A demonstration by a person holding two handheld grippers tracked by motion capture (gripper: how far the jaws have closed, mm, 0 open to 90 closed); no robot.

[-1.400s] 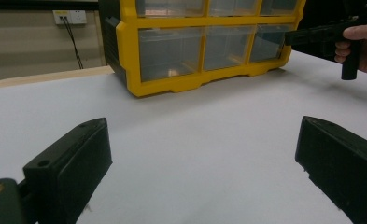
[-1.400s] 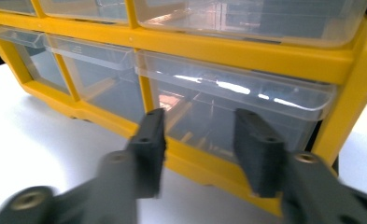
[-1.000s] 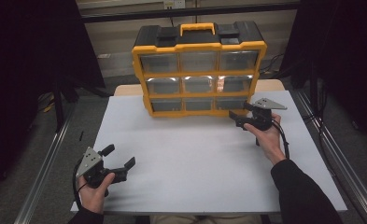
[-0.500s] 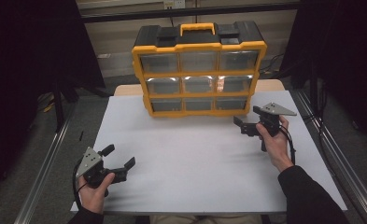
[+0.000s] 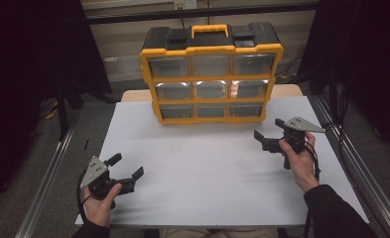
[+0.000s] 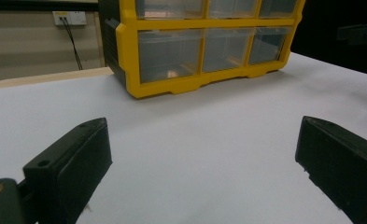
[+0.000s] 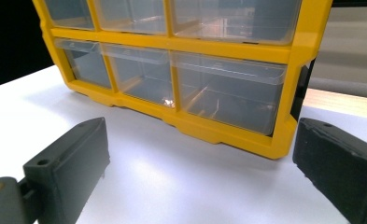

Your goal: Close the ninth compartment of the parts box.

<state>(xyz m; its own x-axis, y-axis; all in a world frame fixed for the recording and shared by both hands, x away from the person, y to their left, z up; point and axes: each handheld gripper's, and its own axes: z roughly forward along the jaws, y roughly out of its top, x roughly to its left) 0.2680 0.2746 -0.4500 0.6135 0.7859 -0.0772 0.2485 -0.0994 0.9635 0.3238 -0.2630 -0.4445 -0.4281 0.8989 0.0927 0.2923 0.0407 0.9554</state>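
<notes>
A yellow and black drawer organiser (image 5: 211, 74) with clear drawers stands upright at the back middle of the white table (image 5: 202, 168). My left gripper (image 5: 128, 164) rests at the front left corner, held by a hand, open with nothing between its jaws. In the left gripper view the organiser (image 6: 200, 46) is far ahead of the left gripper (image 6: 202, 154). My right gripper (image 5: 268, 128) is at the right, a short way in front of the organiser's lower right corner. Its jaws have just been opening and hold nothing. The bottom right drawer (image 7: 228, 95) lies just ahead of the right gripper (image 7: 200, 154).
Metal rails (image 5: 48, 178) run along both sides of the table. A strip of wooden tabletop (image 5: 287, 90) shows behind the white sheet. Dark curtains hang at left and right. A wall socket (image 6: 69, 17) sits on the back wall.
My right gripper has drawn back from the organiser, to the right and slightly toward the person. The left gripper has stayed put.
</notes>
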